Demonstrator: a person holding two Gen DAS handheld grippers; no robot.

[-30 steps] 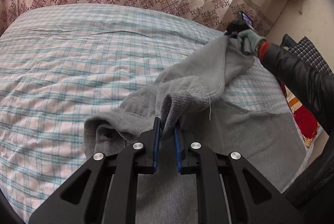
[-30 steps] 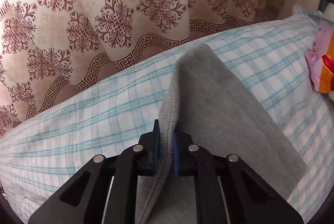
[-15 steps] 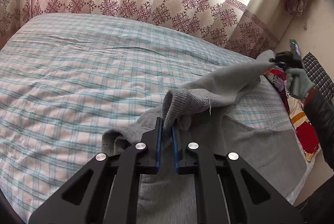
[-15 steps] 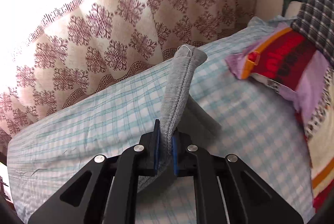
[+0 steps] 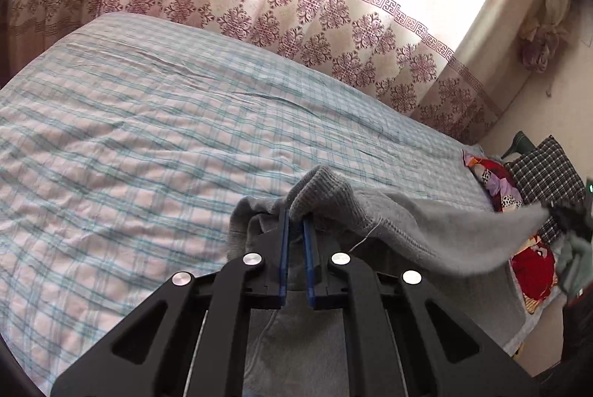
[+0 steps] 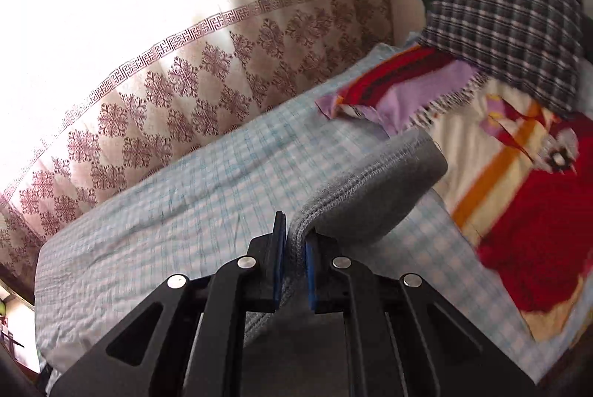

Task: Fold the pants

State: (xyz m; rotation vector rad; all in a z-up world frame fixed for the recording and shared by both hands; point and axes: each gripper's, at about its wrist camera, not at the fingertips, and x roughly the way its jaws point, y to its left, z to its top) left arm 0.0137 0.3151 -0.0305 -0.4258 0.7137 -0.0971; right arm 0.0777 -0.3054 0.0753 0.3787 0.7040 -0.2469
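Now both claws are clamped on grey pants (image 5: 426, 230) above a checked bed (image 5: 148, 137): left claw (image 5: 295, 230), right claw (image 6: 295, 241). Uneven pulling could slip the hem free.

Our left claw (image 5: 295, 230) pinches a ribbed edge of the grey pants (image 5: 426, 230), which stretch rightward above the checked bed (image 5: 148, 137) to our blurred right claw (image 5: 570, 215).
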